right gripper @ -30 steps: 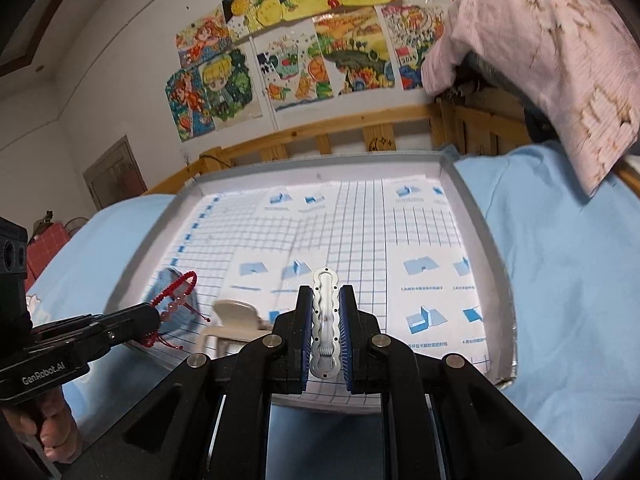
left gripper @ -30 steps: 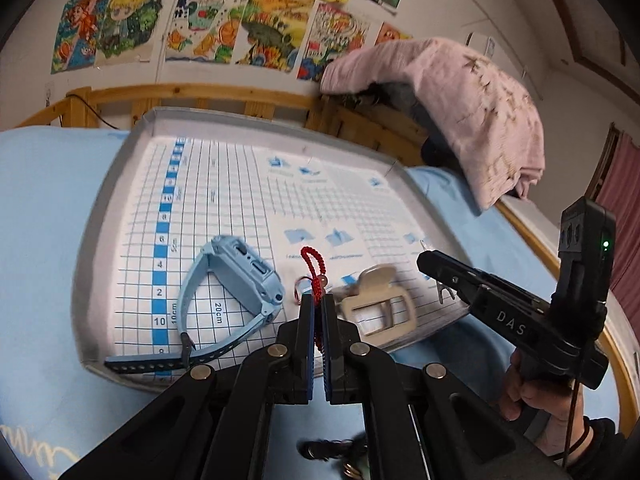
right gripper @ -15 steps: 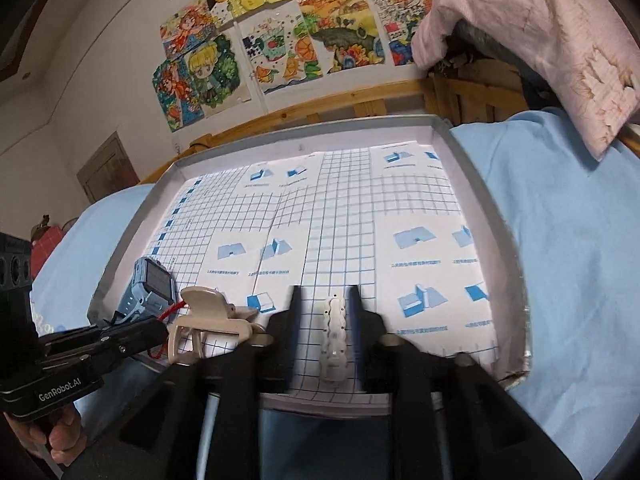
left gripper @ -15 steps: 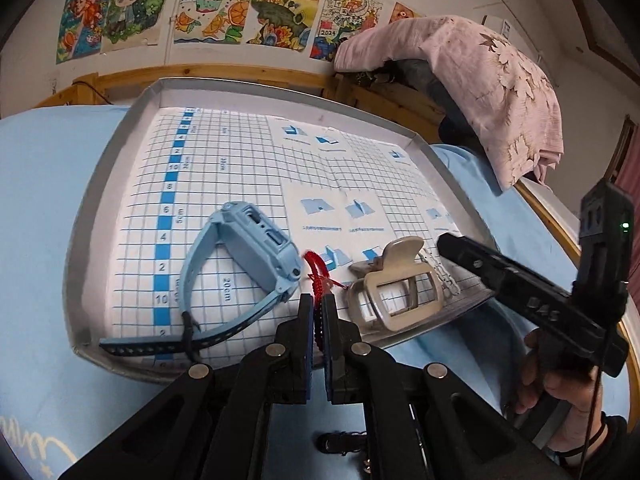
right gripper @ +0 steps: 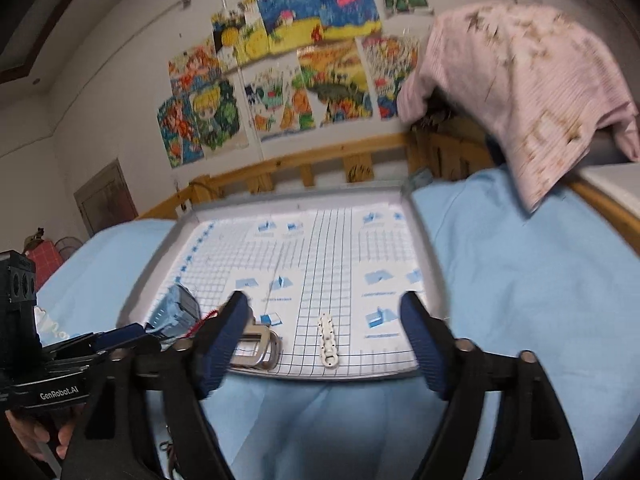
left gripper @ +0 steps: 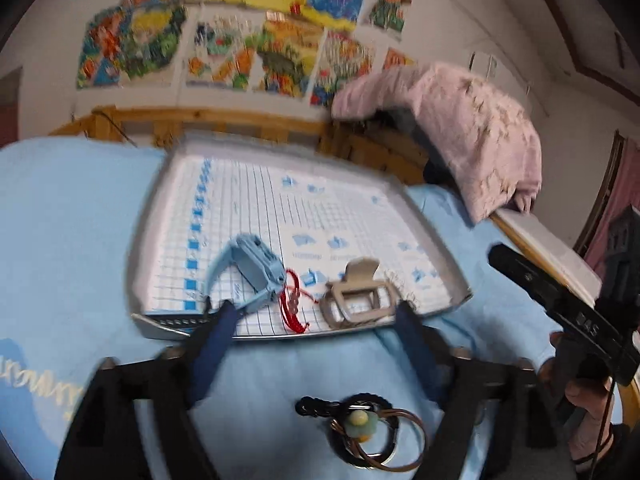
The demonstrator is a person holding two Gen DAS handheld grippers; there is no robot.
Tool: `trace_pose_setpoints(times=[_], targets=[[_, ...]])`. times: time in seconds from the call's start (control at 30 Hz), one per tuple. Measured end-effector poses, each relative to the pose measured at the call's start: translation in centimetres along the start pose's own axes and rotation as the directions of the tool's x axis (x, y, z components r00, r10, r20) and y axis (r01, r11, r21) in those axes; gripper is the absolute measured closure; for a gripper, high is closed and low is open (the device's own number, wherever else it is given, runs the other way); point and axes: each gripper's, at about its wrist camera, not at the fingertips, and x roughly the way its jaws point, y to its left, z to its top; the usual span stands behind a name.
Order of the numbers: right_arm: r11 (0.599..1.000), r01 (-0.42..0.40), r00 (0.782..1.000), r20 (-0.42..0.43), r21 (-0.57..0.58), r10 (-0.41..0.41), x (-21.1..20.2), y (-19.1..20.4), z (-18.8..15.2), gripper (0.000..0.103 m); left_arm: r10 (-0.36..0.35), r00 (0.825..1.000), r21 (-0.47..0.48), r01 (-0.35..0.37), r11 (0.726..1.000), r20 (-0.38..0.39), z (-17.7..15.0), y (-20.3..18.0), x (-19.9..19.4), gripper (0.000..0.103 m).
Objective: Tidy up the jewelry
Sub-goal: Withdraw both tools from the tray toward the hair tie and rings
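A grey tray point(left gripper: 160, 184) lined with grid paper lies on the blue bed. Along its near edge lie a light blue watch point(left gripper: 256, 266), a red cord bracelet point(left gripper: 292, 306) and a beige hair claw point(left gripper: 356, 298). A white hair clip point(right gripper: 328, 340) lies to the right of the claw point(right gripper: 256, 346). My left gripper point(left gripper: 316, 336) is open and empty, just short of the tray edge. My right gripper point(right gripper: 324, 336) is open and empty, its jaws wide on either side of the white clip. A black cord with a green bead and metal rings point(left gripper: 364, 428) lies on the bed under my left gripper.
A wooden bed rail point(right gripper: 320, 164) runs behind the tray point(right gripper: 420, 372). A pink cloth point(right gripper: 516, 80) hangs over the rail at the right. Drawings point(left gripper: 224, 40) cover the wall. The blue sheet point(right gripper: 520, 280) spreads on both sides of the tray.
My left gripper opened, let go of the red bracelet on the tray and drew back. My right gripper opened, left the white clip on the tray and drew back.
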Motion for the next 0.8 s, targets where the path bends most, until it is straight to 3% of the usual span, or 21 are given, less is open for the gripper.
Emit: trace_pose_setpoints(times=[0.17, 0.37, 0.57, 0.8], targets=[[0.999, 0.006, 0.994, 0.109, -0.035, -0.002, -5.8, 0.5, 0.1, 0.007, 0.024, 0.991, 0.013, -0.026, 1.0, 0.135, -0.5, -1.3, -4.8, 0.001], [0.998, -0.01, 0.979, 0.202, -0.067, 0.023, -12.3, 1.5, -0.6, 0.002, 0.042, 0.967, 0.044, -0.055, 0.998, 0.252, -2.1, -2.9, -10.8, 0.0], [0.994, -0.012, 0.966, 0.256, -0.108, 0.039, -17.8, 2.7, -2.8, 0.002, 0.044, 0.961, 0.065, -0.065, 0.996, 0.273, -4.5, -4.1, -15.3, 0.0], [0.992, -0.012, 0.968, 0.247, -0.124, 0.043, -21.8, 3.4, -5.8, 0.002, 0.072, 0.954, 0.056, -0.092, 0.994, 0.292, -7.3, -4.3, -19.3, 0.0]])
